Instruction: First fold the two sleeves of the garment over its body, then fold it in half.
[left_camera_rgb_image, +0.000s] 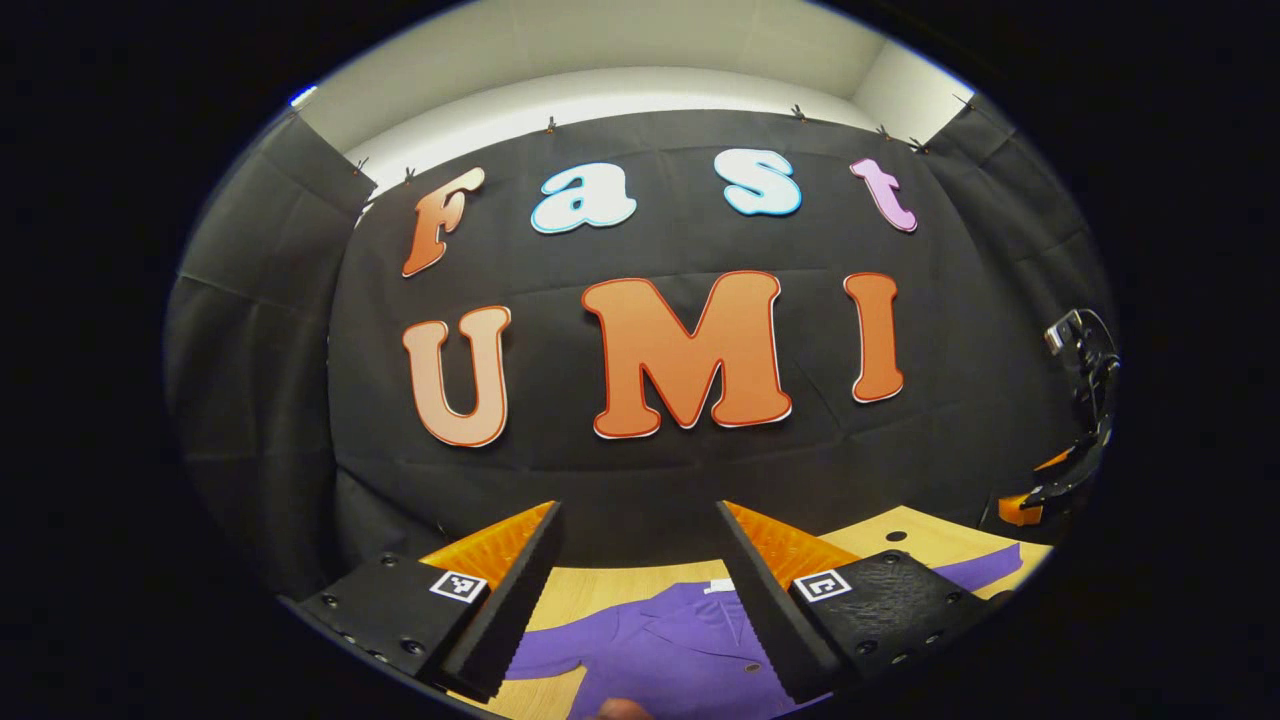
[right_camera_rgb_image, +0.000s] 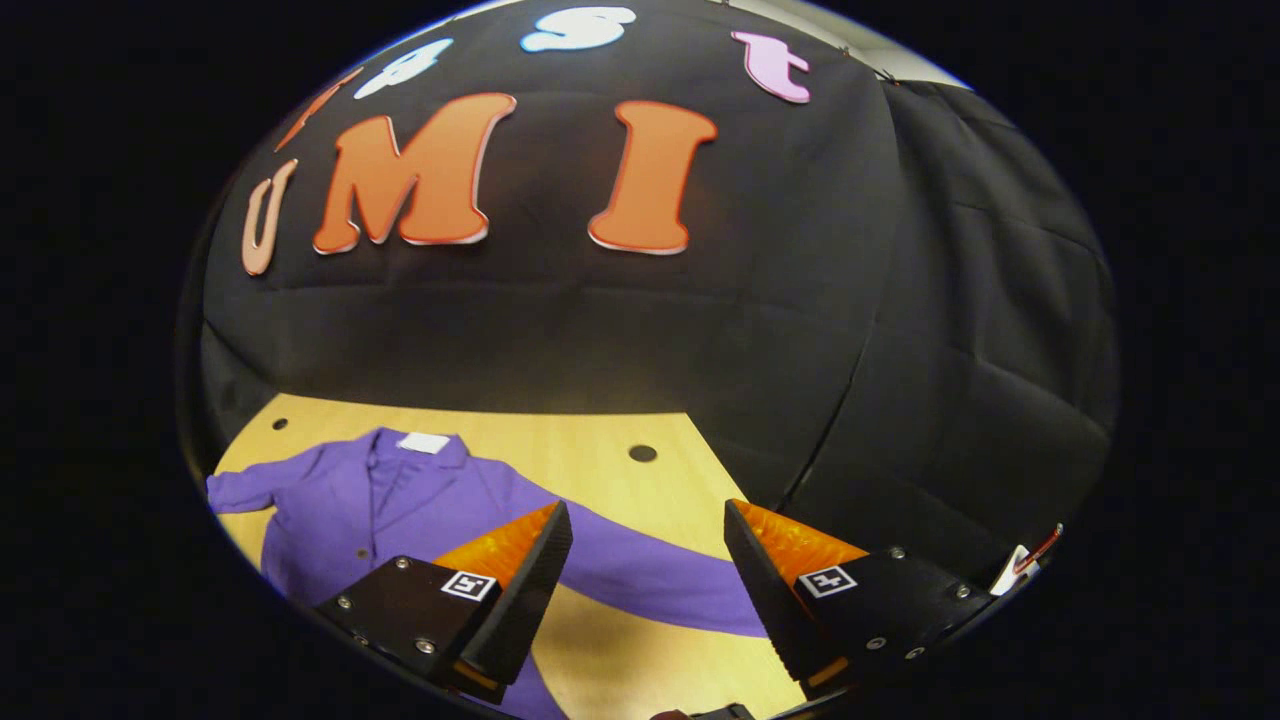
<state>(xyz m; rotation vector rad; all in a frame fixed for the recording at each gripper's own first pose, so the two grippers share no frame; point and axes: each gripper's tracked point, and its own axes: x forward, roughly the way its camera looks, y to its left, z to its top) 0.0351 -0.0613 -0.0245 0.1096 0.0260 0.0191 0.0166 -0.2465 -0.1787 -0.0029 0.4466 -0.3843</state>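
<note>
Right gripper view: right gripper (right_camera_rgb_image: 645, 560) held above the table (right_camera_rgb_image: 600, 440), jaws spread wide, nothing between them. Purple garment (right_camera_rgb_image: 340, 510) lies flat on the wood, collar toward the back wall, body off to the lower left of the fingers. One sleeve (right_camera_rgb_image: 650, 575) stretches out from the body and runs straight across the gap between the fingers, its long axis left to right in this view. Judged the nearer arm for that sleeve; a drop forward and down should meet it.

Left gripper view: left gripper (left_camera_rgb_image: 640, 590) also spread apart and empty, hovering over the garment's body (left_camera_rgb_image: 680, 650), collar (left_camera_rgb_image: 716, 587) just ahead. Other sleeve (left_camera_rgb_image: 540, 650) trails toward lower left. Right gripper (left_camera_rgb_image: 1060, 480) seen far right, well apart.

Sleeves both unfolded; task judged not yet started. Surface pale wood with small dark holes (right_camera_rgb_image: 642, 453); black cloth wall (right_camera_rgb_image: 900, 350) close behind.
</note>
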